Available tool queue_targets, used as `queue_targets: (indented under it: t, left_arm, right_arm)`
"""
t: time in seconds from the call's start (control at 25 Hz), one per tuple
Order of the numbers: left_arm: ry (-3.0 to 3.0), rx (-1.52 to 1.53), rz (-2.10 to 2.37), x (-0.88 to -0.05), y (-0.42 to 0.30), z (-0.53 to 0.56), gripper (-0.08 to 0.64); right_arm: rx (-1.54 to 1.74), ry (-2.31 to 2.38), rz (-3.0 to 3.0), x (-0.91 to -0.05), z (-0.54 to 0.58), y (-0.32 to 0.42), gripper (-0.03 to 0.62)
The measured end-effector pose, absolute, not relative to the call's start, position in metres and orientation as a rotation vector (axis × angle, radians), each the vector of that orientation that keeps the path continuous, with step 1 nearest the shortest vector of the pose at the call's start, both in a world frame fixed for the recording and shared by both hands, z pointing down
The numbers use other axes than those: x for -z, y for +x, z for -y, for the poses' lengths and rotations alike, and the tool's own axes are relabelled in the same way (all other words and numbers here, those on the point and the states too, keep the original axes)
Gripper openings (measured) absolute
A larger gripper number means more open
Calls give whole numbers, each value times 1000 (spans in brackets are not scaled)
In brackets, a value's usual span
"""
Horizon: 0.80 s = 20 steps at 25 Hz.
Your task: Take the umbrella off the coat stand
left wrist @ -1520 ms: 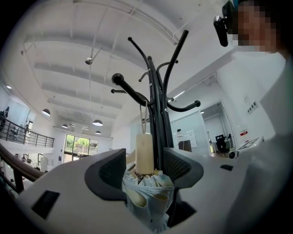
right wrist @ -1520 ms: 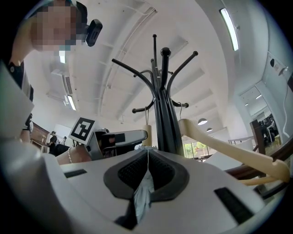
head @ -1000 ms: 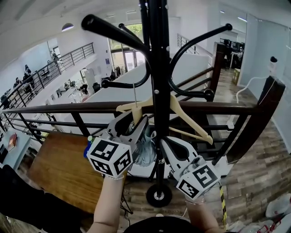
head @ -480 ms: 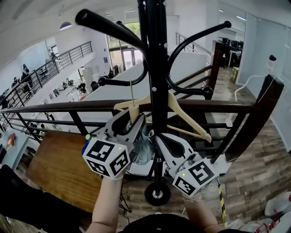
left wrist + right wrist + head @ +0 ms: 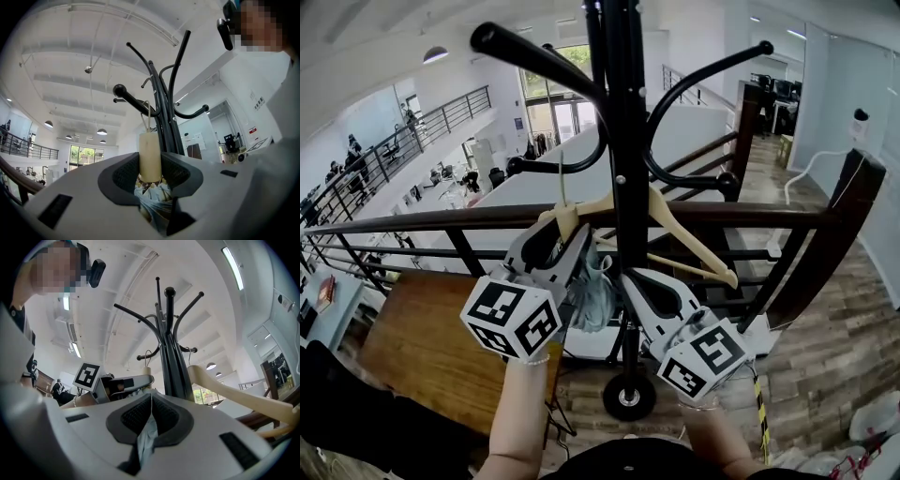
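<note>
The left hand-held gripper (image 5: 151, 165) is closed on the cream handle (image 5: 150, 157) of the umbrella (image 5: 595, 298). Its jaws have just been closing, and in the left gripper view the pads press on both sides of the handle. The grip sits low on the handle, just above the place where the pale blue fabric (image 5: 155, 200) begins. I think this is chosen so that the top of the handle and its thin cord (image 5: 149, 117) stay free.

The right hand-held gripper (image 5: 151, 414) is closed too, and a fold of the same fabric is pinched between its jaws. This hand seems to hold the loose bundle together, so that it does not swing or open while the other hand lifts.

The umbrella is not yet off the coat stand (image 5: 623, 141). It hangs close against the pole, on the left side of it in the head view. The cord goes up from the handle to a lower hook (image 5: 136, 101) with a ball end. It appears to lie over that hook, though it is too thin to be sure.

Both hand-held grippers point a little upward, which fits a lift. The cord probably has to rise over the ball end before the umbrella can come away.

A wooden hanger (image 5: 680, 225) hangs just beside, on the other side of the pole, and it could catch on the fabric. Behind the stand runs a railing (image 5: 441, 222).
</note>
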<state>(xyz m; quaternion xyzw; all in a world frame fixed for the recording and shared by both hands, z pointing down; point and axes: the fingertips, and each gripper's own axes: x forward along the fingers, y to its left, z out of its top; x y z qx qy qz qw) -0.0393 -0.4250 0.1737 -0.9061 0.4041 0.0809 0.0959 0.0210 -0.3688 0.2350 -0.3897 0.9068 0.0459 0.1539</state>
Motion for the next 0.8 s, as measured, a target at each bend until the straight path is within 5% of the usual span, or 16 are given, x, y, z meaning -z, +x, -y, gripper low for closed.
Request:
queue_targets:
  t: [0.8]
  left_arm:
    - [-2628,-277,-1284,-159,-84,423,149]
  right_arm:
    - [-152,-1082,-2592,-224,371,16,31]
